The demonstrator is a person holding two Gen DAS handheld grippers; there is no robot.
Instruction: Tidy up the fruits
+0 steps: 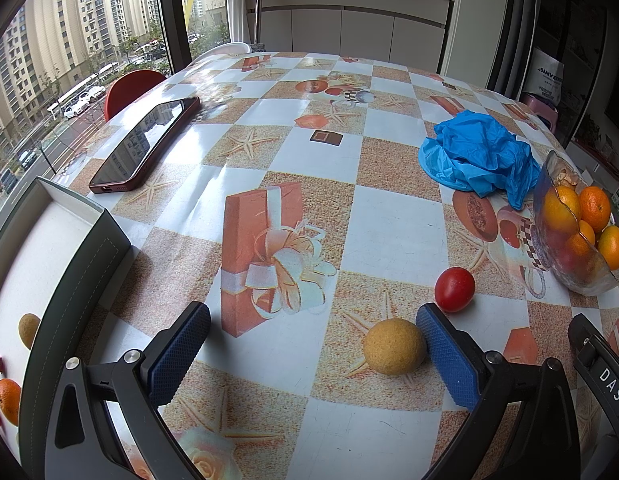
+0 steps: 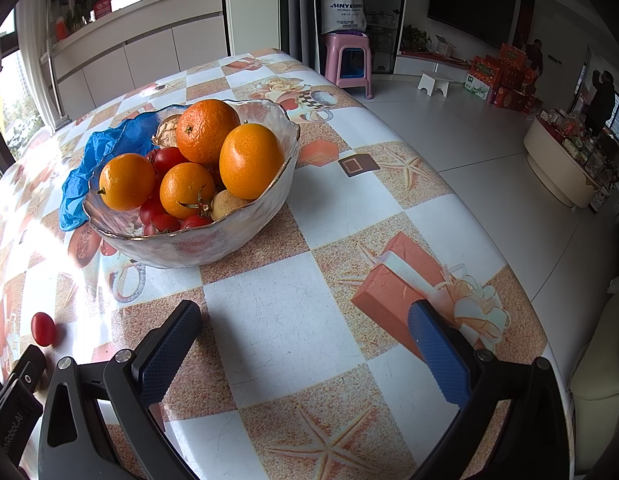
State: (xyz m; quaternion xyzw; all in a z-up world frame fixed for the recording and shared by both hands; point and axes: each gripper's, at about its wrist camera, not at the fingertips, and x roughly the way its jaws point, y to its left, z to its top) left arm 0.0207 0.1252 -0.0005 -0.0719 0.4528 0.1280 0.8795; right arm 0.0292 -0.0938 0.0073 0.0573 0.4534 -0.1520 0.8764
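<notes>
R tool point(image 2: 305, 346) open, empty, near glass bowl point(image 2: 181, 254) w/ oranges, tomatoes.

The left tool point(image 1: 313, 350) is a black plastic frame with silver screw heads, and its two fingers point(image 1: 177, 354) wear blue, knurled rubber pads. The right tool point(image 2: 305, 352) is built alike; its black side bracket bears white lettering.

Phone point(image 1: 145, 145), blue plastic bag point(image 1: 479, 156), pink stool point(image 2: 348, 61)
</notes>
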